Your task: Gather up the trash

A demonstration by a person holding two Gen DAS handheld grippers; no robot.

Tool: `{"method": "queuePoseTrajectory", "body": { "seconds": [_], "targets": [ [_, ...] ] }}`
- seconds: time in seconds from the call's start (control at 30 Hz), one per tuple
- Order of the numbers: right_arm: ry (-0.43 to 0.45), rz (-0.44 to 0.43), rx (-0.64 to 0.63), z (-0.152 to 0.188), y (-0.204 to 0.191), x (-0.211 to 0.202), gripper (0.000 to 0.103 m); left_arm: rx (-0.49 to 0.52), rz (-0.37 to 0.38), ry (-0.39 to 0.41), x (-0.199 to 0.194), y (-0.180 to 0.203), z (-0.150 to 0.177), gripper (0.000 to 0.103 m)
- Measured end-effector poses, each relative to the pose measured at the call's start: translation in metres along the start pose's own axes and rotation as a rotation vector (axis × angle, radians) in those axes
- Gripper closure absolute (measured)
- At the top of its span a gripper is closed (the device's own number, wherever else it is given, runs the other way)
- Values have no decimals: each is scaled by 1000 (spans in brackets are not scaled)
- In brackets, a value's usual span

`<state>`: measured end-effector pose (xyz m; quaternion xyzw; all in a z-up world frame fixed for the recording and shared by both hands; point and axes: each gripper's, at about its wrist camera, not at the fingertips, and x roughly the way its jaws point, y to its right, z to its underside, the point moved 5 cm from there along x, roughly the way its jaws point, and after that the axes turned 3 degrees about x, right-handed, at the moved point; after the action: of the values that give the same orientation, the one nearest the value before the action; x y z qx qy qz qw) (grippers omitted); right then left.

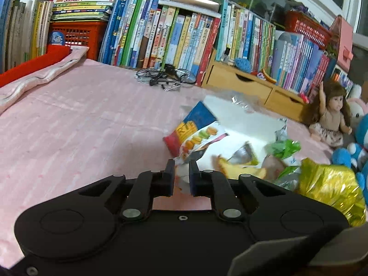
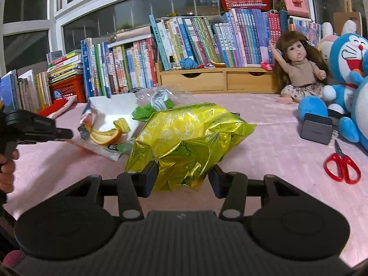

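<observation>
Left wrist view is motion-blurred over the trash; the wrapper print cannot be read. The pile's right edge is cut off there by the lens rim.

Left gripper (image 1: 181, 166): pitched downward, fingers drawn narrow and pinched on the lower edge of a red, yellow and blue snack wrapper (image 1: 195, 131). In the right wrist view it enters from 9 o'clock, a person's hand (image 2: 8, 161) on its grip.

Right gripper (image 2: 181, 176): pitched downward, fingers (image 2: 149, 177) about half spread, clamped on the crumpled near end of a yellow-green foil bag (image 2: 184, 133).

Trash lies mid-mat on the pink floor mat (image 2: 276, 147): a white sheet (image 1: 243, 124) under orange peel (image 2: 108, 135) and green wrappers (image 1: 284, 148), the foil bag just beside them.

Around: a row of books (image 2: 197, 39) at 12 o'clock, a wooden drawer unit (image 2: 216, 79) under it, a doll (image 2: 299, 69) and blue plush toy (image 2: 345, 78) at 2 o'clock, red scissors (image 2: 342, 164) and a grey charger (image 2: 316, 128) at 3 o'clock, well apart from the pile.
</observation>
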<state>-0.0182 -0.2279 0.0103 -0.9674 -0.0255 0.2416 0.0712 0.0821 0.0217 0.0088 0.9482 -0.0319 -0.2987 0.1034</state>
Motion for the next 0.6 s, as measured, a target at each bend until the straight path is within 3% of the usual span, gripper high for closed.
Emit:
{"method": "queuePoseTrajectory", "body": {
  "seconds": [0.13, 0.3, 0.37, 0.6],
  "targets": [
    [-3, 42, 13, 1, 7, 0, 49, 7, -14, -38, -3, -4, 5, 86],
    [-8, 83, 37, 3, 17, 0, 49, 89, -85, -37, -8, -4, 15, 82],
    [-10, 80, 47, 6, 20, -1, 48, 107, -91, -33, -11, -3, 17, 68],
    [3, 91, 51, 7, 23, -2, 43, 131, -70, 15, -29, -3, 16, 43]
  ]
}}
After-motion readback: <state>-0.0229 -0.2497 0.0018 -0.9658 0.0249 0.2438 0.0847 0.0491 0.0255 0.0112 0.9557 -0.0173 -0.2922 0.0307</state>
